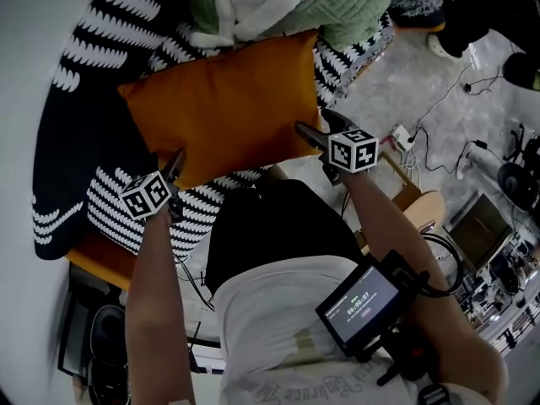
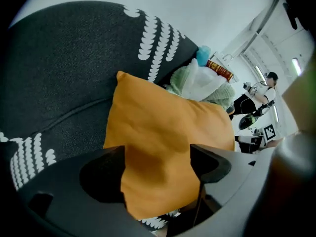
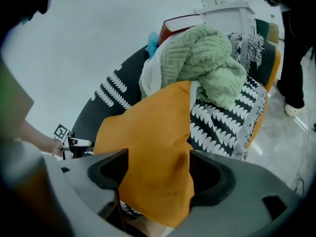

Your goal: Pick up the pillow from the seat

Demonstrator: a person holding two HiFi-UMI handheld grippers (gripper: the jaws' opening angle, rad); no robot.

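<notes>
Looking steeply down, I saw an orange pillow (image 1: 224, 108) tilted across a seat (image 1: 84, 125) that was draped in a black cover with white leaf-like marks. My left gripper (image 1: 175, 165) met the pillow's near left corner. My right gripper (image 1: 309, 133) met its near right corner. Each gripper's marker cube sat on the side toward me. Beyond the pillow, at the seat's far end, a green blanket (image 1: 359, 11) lay heaped beside a white cloth (image 1: 253, 2). To the right was pale floor (image 1: 405, 74), crossed by thin cables (image 1: 439, 99). Near me, at my right side, a small screen (image 1: 361, 304) glowed.
</notes>
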